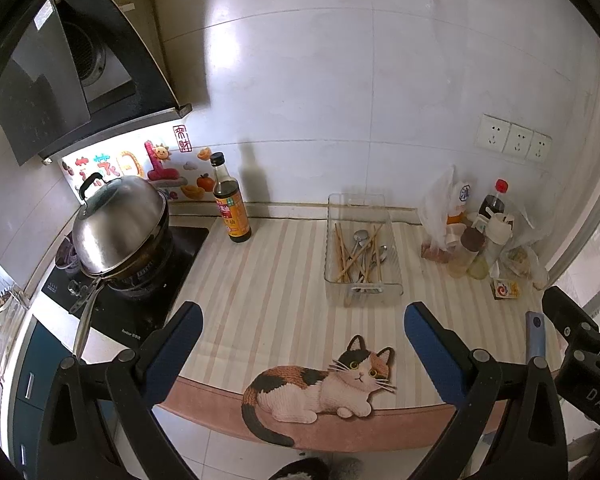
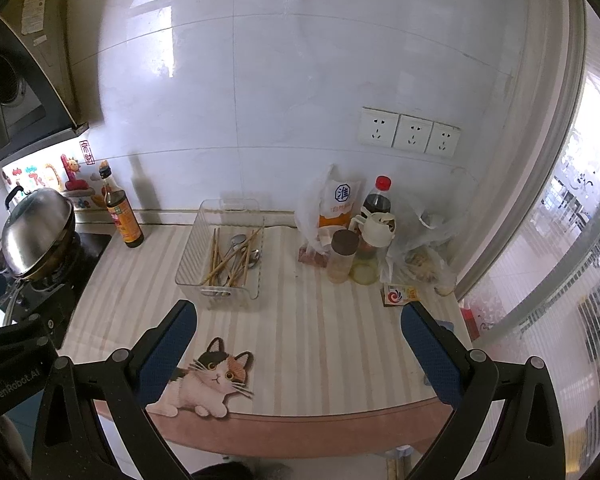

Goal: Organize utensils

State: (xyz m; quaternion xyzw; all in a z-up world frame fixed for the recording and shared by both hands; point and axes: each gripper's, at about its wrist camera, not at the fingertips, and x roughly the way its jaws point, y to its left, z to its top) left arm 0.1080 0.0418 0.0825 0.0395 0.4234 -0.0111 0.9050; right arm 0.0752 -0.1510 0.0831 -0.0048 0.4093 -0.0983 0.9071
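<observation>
A clear plastic bin (image 1: 396, 289) (image 2: 188, 280) stands on the striped counter near the back wall. Inside it lie wooden chopsticks (image 1: 343, 249) (image 2: 213, 249) mixed with metal spoons (image 1: 360, 235) (image 2: 238, 240). My left gripper (image 1: 302, 320) hovers open above the counter's front edge, short of the bin, with nothing between its blue-padded fingers. My right gripper (image 2: 298, 320) is open too, in front of and to the right of the bin, and holds nothing. In the left wrist view the right gripper's black body (image 1: 580, 344) shows at the right edge.
A dark sauce bottle (image 1: 230, 204) (image 2: 122, 210) stands left of the bin. A lidded steel wok (image 1: 118, 228) (image 2: 36, 236) sits on the black stove. Bottles, jars and plastic bags (image 1: 476, 232) (image 2: 364, 236) crowd the back right corner. A cat-shaped mat (image 1: 320, 384) (image 2: 208, 384) lies at the front edge.
</observation>
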